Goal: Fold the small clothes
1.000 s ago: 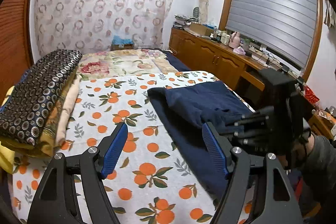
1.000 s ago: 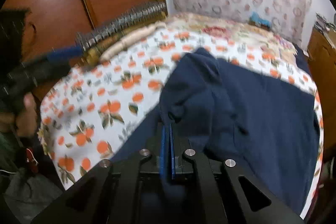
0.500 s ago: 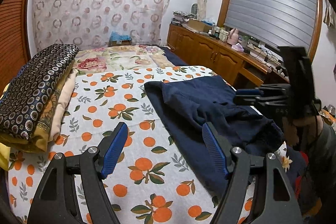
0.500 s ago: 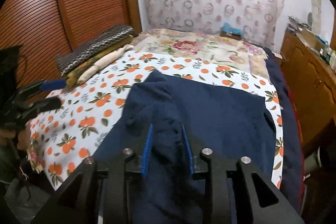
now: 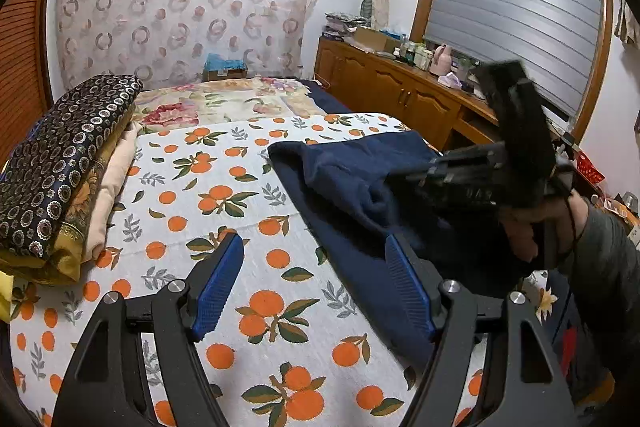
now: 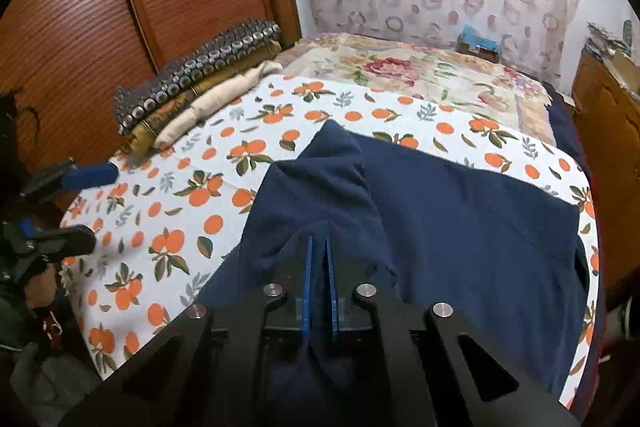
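Left wrist view. The left gripper hangs with its jaws wide apart over the orange-print bedspread, nothing between its blue pads. The navy garment lies to the right, partly spread, with one flap turned over onto itself and bunched near the middle. The right gripper, blurred, reaches into that bunched part from the right. At far left a stack of folded textiles rests on the bed.

Right wrist view. The right gripper is closed to a narrow slit, its jaws having just come together again after a brief opening; navy cloth is gathered at and between the pads, so it appears pinched. The navy garment covers the near and right part of the bedspread, its far edge flat, its left portion doubled over. The left gripper waits at the left edge, apart from the cloth.

Progress, as judged: a first fold is begun but loose; flattening and the further folds remain.
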{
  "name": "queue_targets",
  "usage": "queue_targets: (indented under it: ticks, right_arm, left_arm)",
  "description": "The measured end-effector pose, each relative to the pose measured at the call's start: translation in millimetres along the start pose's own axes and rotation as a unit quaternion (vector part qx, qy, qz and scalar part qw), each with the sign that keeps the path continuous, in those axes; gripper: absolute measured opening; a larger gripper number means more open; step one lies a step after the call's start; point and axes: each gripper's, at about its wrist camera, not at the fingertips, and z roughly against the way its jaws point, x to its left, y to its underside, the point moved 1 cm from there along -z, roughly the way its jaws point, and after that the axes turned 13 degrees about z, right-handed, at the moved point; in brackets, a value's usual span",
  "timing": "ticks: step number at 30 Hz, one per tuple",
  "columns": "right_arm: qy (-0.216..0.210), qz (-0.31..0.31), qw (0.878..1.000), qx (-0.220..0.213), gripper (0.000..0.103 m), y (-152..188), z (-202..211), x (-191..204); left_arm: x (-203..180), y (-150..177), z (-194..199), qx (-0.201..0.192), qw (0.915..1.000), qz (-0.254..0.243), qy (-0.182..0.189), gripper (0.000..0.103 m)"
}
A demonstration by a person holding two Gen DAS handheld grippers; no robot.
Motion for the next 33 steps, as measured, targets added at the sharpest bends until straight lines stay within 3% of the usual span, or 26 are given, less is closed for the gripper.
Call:
queue_targets:
  ticks: [4,7,9,13,16,19,23,25,33]
  right_arm:
    - [0.027,-0.028,0.998,-0.055,0.003,5,40,-28]
    - [0.069,-0.058,0.991,-0.099,0.002,6,73,-52]
    - [0.119,-0.07,0.984,-0.11,0.002,1,87,-72]
    - [0.205,-0.1,0.972,-0.059,0.002,-4,78,-123]
    - [0.281,-0.118,0.952,0.004,0.007,4,58,-153]
    - [0.257,-0.143,0.955,0.045,0.03,21,46,-168]
    - [0.238,-0.13,0.962,0.043,0.037,40,55,-154]
    - [0.226,-0.116,0.967,0.038,0.049,51,64,-138]
    - [0.16,-0.086,0.983,0.035,0.051,103,119,-94]
  left_arm:
    - [1,2,-1,0.003,1.0,0.003,0.001,0.074]
    - [0,2,-3,0.005,1.0,0.004,0.003,0.074]
    - [-1,3,-5,0.007,1.0,0.003,0.003,0.074]
    - [-3,5,-7,0.01,0.9999,0.0,0.003,0.074]
    - [-4,7,-8,0.014,0.9999,0.0,0.005,0.074]
    - [-6,8,-11,0.021,0.9997,0.004,0.011,0.074]
    - [-11,11,-11,0.021,0.9997,0.0,0.015,0.074]
    - [-14,12,-11,0.021,0.9996,-0.003,0.016,0.074]
    - [-25,16,-13,0.025,0.9994,-0.011,0.022,0.074]
